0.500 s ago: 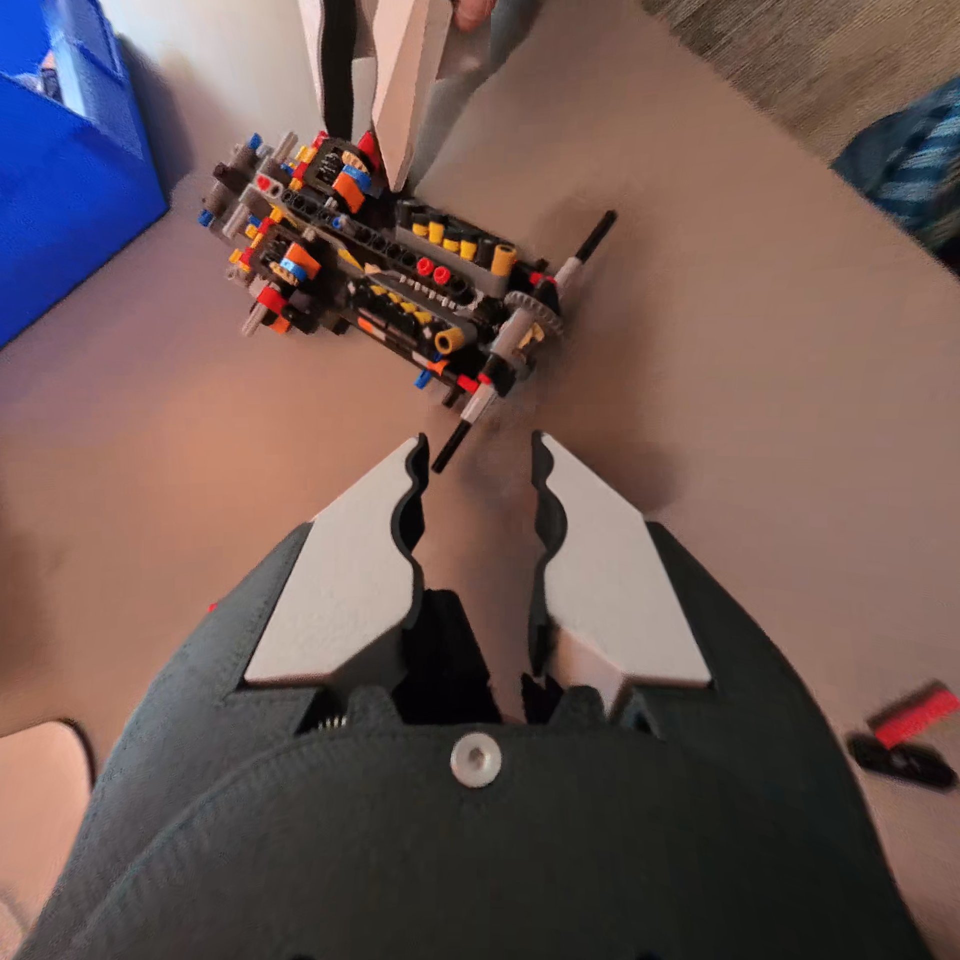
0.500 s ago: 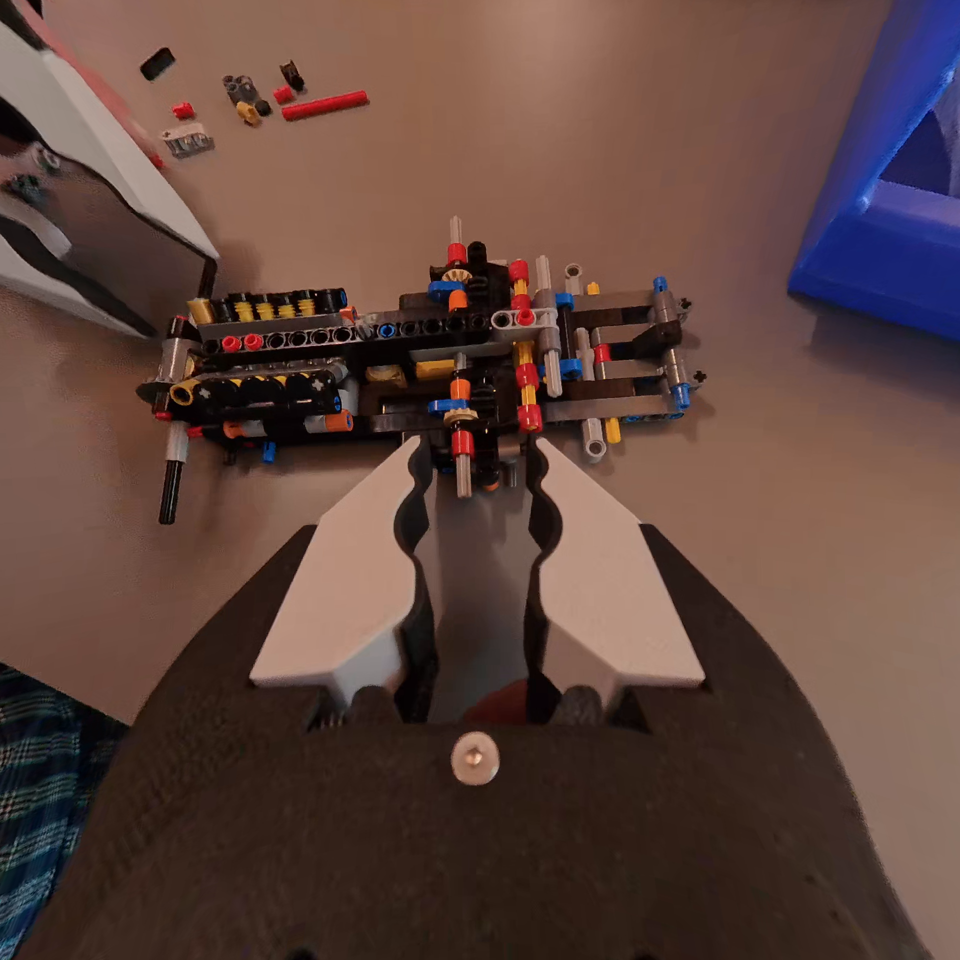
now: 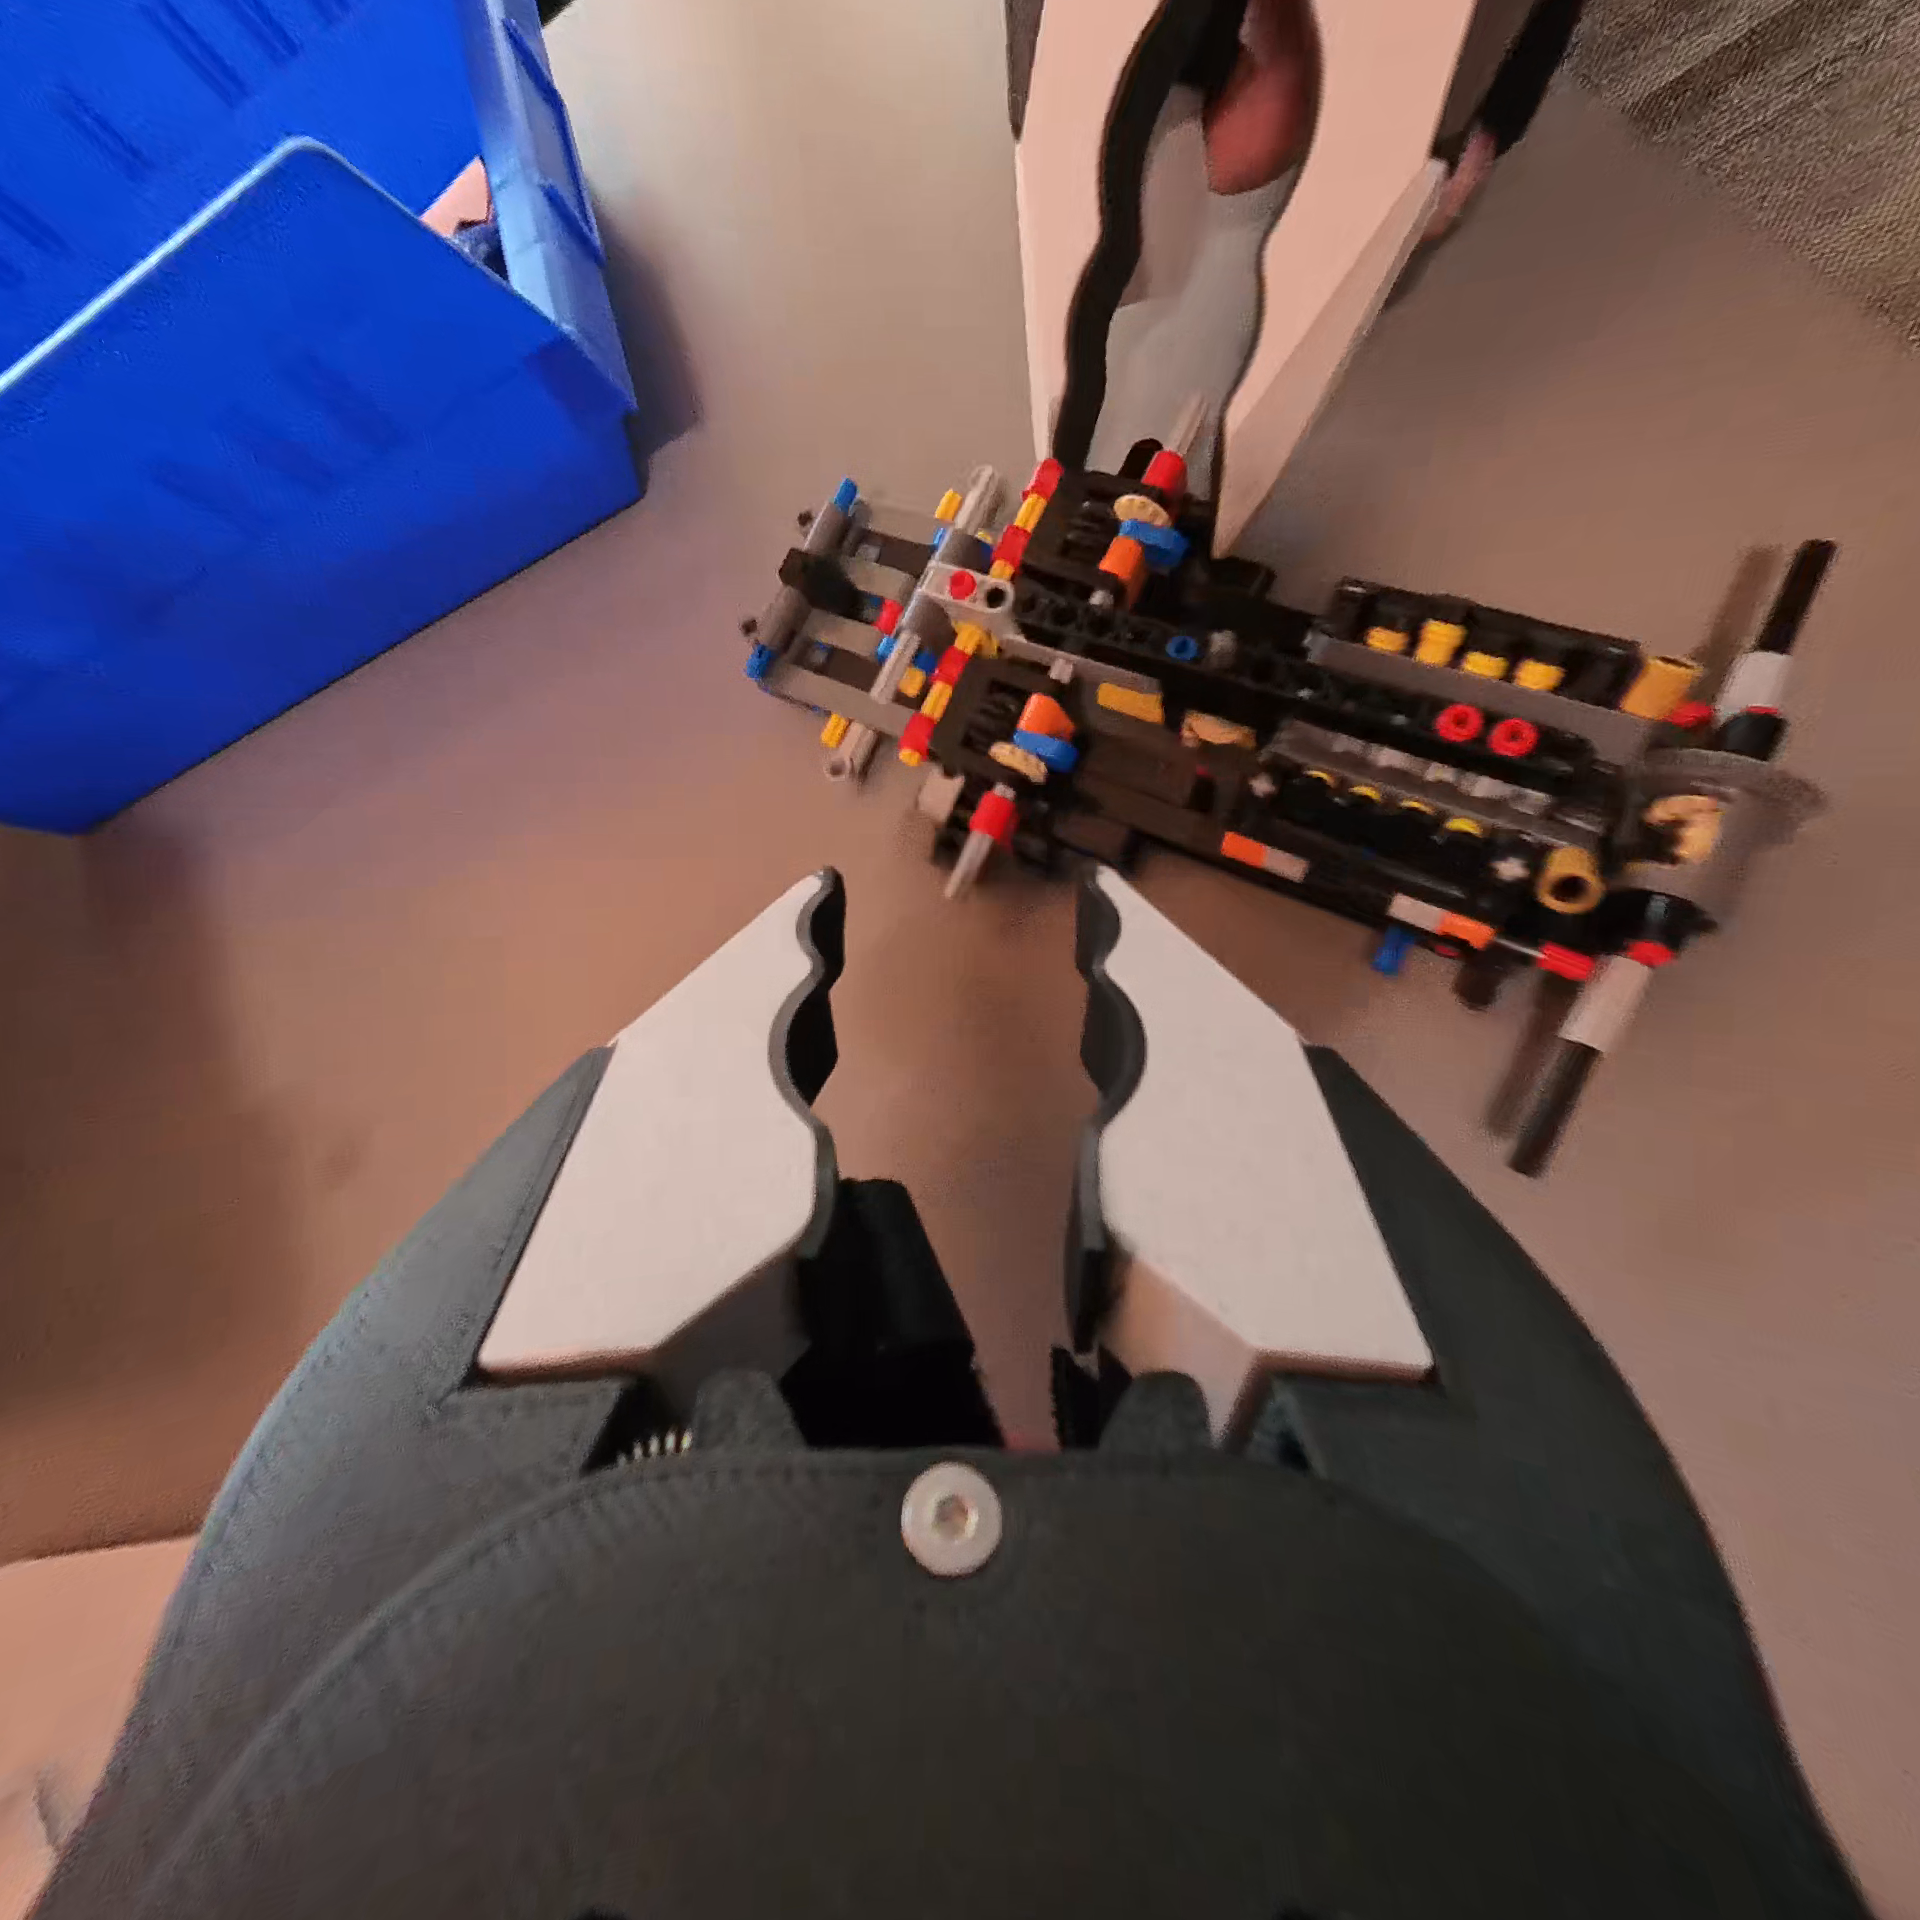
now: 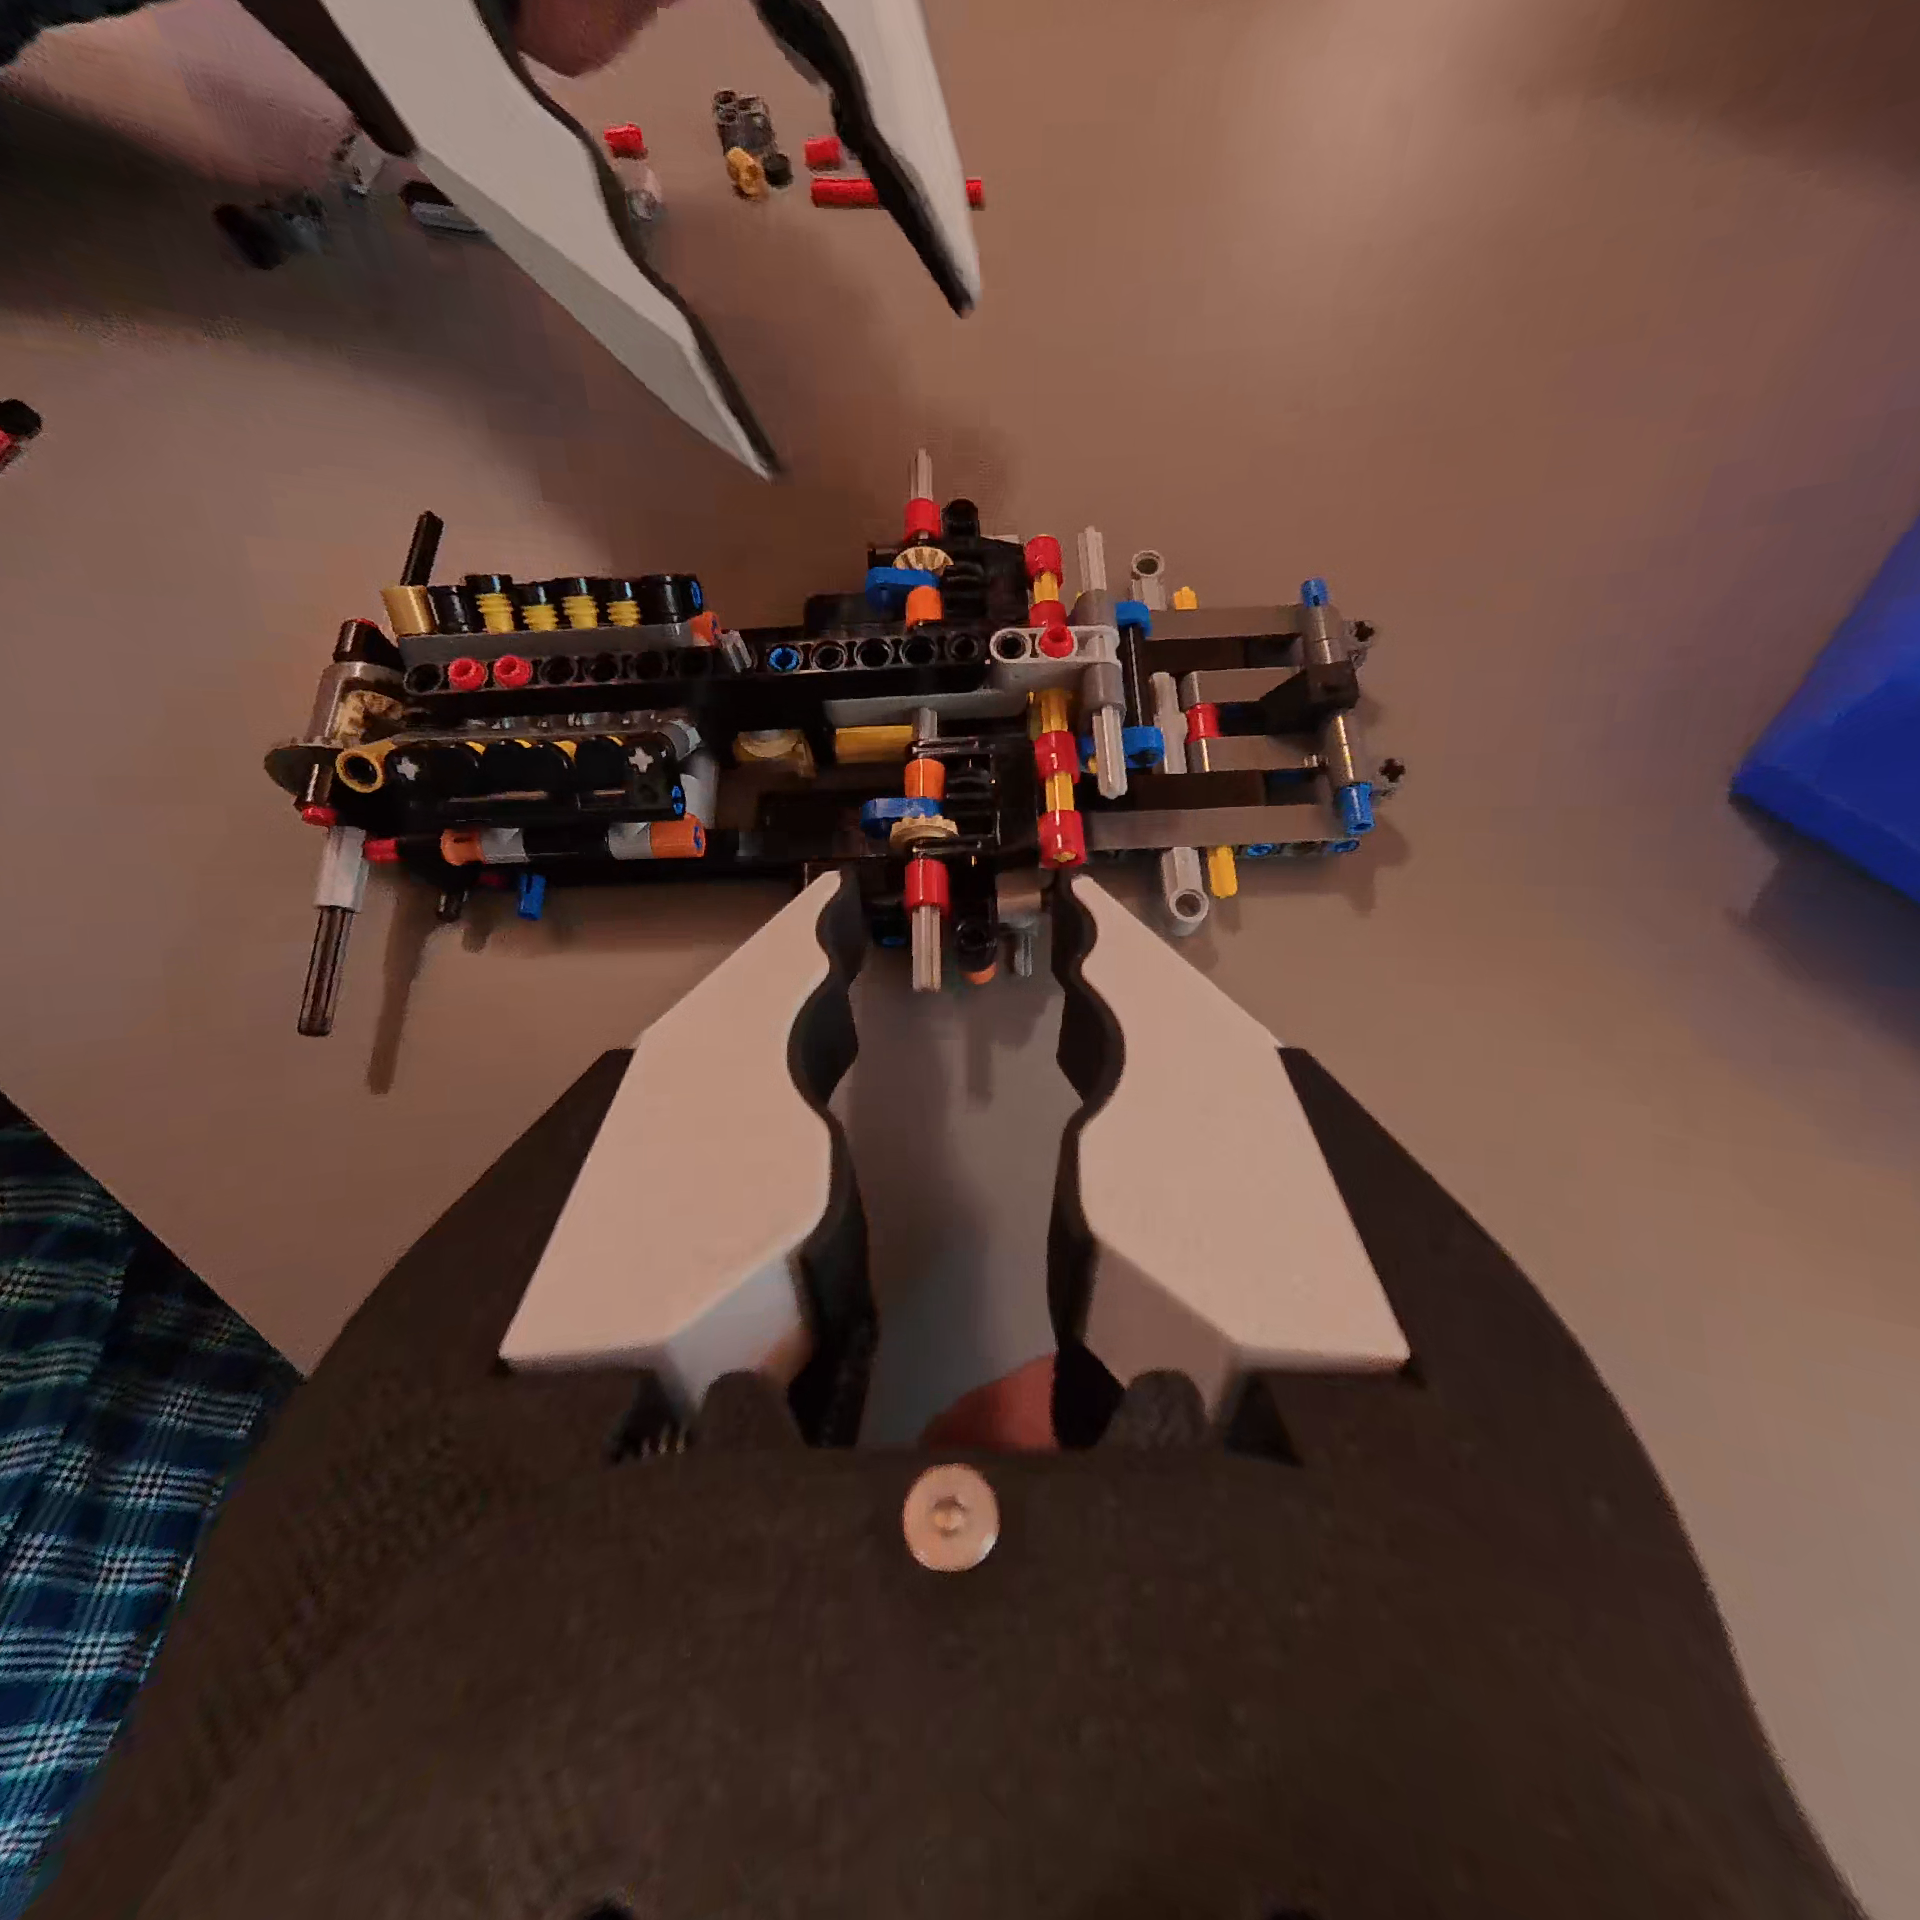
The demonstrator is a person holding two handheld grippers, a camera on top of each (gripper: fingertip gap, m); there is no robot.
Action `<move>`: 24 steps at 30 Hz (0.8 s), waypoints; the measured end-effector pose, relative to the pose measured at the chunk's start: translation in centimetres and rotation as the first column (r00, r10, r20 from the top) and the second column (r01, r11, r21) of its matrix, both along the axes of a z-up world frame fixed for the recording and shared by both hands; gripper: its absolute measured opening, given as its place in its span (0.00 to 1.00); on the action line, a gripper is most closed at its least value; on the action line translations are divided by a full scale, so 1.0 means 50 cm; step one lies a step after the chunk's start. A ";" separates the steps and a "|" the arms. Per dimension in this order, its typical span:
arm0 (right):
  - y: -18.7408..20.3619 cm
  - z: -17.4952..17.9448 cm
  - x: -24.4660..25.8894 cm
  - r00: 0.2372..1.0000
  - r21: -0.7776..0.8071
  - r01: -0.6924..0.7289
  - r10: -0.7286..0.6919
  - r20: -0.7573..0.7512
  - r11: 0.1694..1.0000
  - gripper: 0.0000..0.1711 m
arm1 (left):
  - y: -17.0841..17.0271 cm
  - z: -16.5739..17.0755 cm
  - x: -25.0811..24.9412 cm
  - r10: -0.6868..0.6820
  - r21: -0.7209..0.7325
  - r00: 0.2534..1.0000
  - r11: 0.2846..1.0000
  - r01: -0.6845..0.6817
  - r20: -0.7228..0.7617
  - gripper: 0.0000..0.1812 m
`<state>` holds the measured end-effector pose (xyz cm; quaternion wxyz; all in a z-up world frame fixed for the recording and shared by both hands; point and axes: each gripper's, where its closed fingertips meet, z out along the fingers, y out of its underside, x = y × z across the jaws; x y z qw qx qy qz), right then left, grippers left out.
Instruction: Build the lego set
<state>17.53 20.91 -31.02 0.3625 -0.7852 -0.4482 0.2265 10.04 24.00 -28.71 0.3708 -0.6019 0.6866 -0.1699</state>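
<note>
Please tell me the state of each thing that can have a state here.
Left gripper: jaws open, empty, short of the model.
Right gripper: jaws open around the model's near axle.
Lego model: partly built, flat on the table.
Loose pieces: unattached, beyond the model.

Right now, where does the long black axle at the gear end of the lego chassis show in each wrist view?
Left wrist view: black axle at right, poking toward the camera from the lego chassis.
Right wrist view: at lower left, off the chassis's left end.
Shared landmark: blue bin, upper left in the left view, right edge in the right view.
</note>
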 end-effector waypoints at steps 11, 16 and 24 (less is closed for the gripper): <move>-0.005 0.004 -0.023 0.995 0.026 -0.095 0.095 0.000 0.995 0.20 | -0.023 -0.042 0.020 -0.074 -0.129 0.997 0.989 0.071 -0.019 0.26; -0.003 0.011 -0.020 0.999 0.030 -0.050 0.050 0.008 0.998 0.25 | -0.028 -0.043 0.025 -0.076 -0.137 0.997 0.988 0.075 -0.004 0.22; -0.001 0.016 -0.007 1.000 0.069 -0.004 0.003 0.008 0.998 0.18 | -0.024 -0.042 0.023 -0.063 -0.128 0.998 0.990 0.062 -0.004 0.14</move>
